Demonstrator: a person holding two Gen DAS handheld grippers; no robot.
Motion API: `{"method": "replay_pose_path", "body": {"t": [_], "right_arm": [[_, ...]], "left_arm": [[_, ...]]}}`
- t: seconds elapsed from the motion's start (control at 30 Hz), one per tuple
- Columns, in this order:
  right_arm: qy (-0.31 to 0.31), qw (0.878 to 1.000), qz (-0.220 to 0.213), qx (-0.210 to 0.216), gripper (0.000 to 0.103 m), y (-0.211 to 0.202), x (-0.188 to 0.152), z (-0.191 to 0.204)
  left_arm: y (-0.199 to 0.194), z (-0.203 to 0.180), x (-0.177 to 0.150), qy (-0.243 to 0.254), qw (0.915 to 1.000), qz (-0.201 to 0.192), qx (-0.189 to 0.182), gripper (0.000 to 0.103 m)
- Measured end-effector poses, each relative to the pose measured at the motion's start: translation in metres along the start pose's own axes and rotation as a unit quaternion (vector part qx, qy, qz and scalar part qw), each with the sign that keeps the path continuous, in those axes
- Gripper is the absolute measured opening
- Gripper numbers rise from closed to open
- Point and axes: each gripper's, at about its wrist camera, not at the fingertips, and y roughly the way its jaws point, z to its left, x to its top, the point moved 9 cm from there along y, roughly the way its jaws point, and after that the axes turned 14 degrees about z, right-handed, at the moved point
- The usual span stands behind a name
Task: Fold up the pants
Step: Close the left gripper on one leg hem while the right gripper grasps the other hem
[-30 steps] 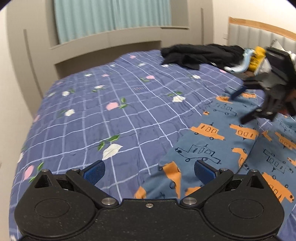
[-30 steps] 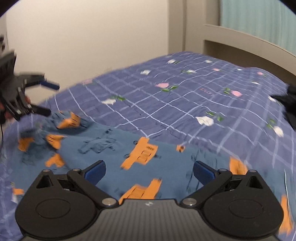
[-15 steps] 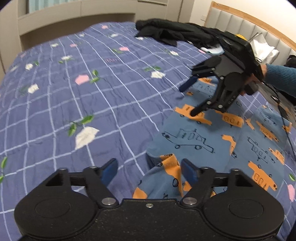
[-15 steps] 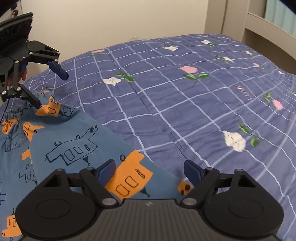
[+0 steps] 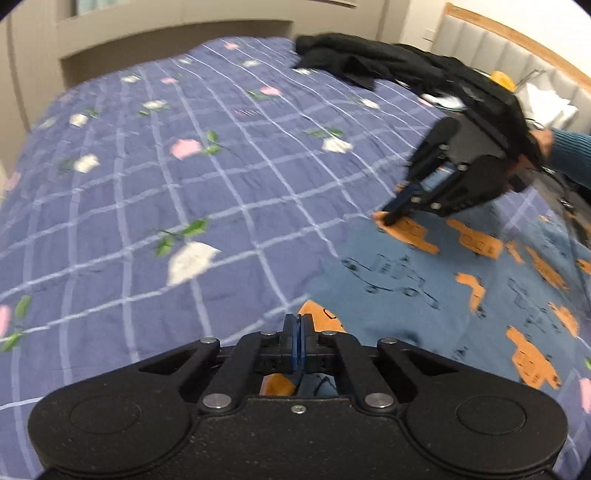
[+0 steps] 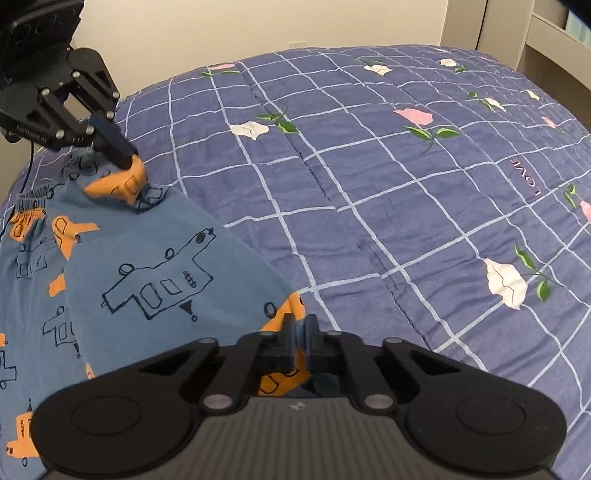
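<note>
Blue pants (image 5: 424, 295) with orange and outlined truck prints lie spread on the bed; they also show in the right wrist view (image 6: 147, 266). My left gripper (image 5: 297, 325) is shut on the pants' edge, near the elastic waistband corner; it also shows in the right wrist view (image 6: 123, 158). My right gripper (image 6: 300, 328) is shut on another part of the same edge, farther along; it also shows in the left wrist view (image 5: 389, 218). The cloth between the two grippers is pulled fairly straight.
The bed has a purple checked quilt (image 5: 184, 206) with flower prints. A heap of black clothes (image 5: 369, 62) lies at the far side near the padded headboard (image 5: 498, 48). A wall (image 6: 258, 26) stands behind the bed's end.
Both grippers were open over the pants' edge. Both have come down and shut on the cloth.
</note>
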Motion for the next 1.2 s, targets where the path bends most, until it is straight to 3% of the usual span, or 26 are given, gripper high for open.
{"method": "replay_pose_path", "body": {"t": [0.17,0.37,0.5,0.73,0.87,0.93,1.0,1.07,1.2], "right_arm": [[0.002,0.999,-0.030,-0.038,0.002,-0.022,0.007,0.001],[0.039,0.991,-0.068,-0.108,0.002,-0.050,0.028,-0.023],[0.052,0.986,-0.072,-0.142,0.002,-0.052,0.048,-0.038],[0.054,0.986,-0.032,-0.153,0.002,-0.010,0.062,-0.047],[0.057,0.989,-0.021,-0.137,0.002,0.006,0.059,-0.050],[0.061,0.990,-0.022,-0.123,0.005,0.008,0.057,-0.051],[0.069,0.992,-0.029,-0.106,0.024,0.005,0.055,-0.055],[0.076,0.992,-0.035,-0.094,0.037,0.000,0.053,-0.059],[0.098,0.992,-0.043,-0.064,0.041,-0.001,0.052,-0.069]], "left_arm": [[-0.023,0.020,0.009,-0.028,0.9966,-0.033,0.070,0.000],[-0.041,0.048,0.030,-0.069,0.9868,-0.079,0.123,0.000],[-0.025,0.056,0.041,-0.065,0.9844,-0.067,0.149,0.000],[0.016,0.079,0.032,-0.093,0.9846,-0.032,0.145,0.000],[0.026,0.082,0.028,-0.094,0.9889,-0.023,0.112,0.002],[0.028,0.086,0.028,-0.102,0.9897,-0.021,0.098,0.019],[0.028,0.089,0.027,-0.110,0.9901,-0.020,0.085,0.029],[0.029,0.092,0.026,-0.111,0.9905,-0.019,0.078,0.032],[0.038,0.095,0.026,-0.119,0.9912,-0.005,0.058,0.037]]}}
